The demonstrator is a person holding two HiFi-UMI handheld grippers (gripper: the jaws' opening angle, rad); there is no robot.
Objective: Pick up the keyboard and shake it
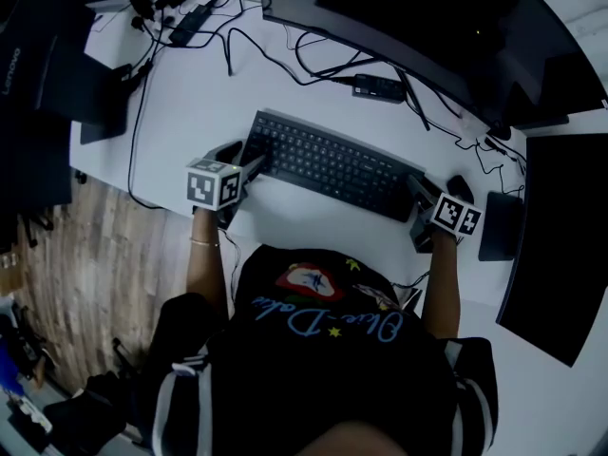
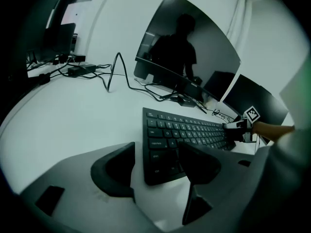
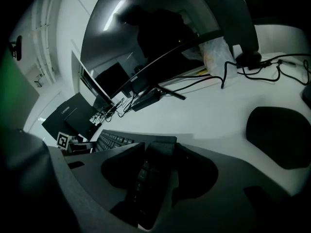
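The keyboard (image 1: 332,164) lies flat on the white worktop (image 1: 190,84), running along its front edge just ahead of you, with the curved monitor (image 1: 408,27) standing behind it towards the back edge. You have a gripper at each end of it. Your left gripper (image 1: 252,164) points down at the keyboard's left end with its fingers spread wide. In the left gripper view the near corner of the keyboard (image 2: 189,127) sits in the gap of that gripper (image 2: 158,149): one finger is over the keys, the other is over bare worktop beside the edge, and neither presses on it. Your right gripper (image 1: 418,193) is at the keyboard's right end. In the right gripper view the end of the keyboard (image 3: 114,140) runs straight in between the fingers of that gripper (image 3: 160,154), and they sit against its two sides with no gap that can be made out, so they pinch that end. A dark mouse (image 1: 461,186) rests on the worktop just past the right gripper. Black cables (image 1: 285,60) trail across the worktop behind the keyboard, a small black adapter (image 1: 378,86) lies among them, and a dark laptop (image 1: 38,65) stands at the worktop's left edge.
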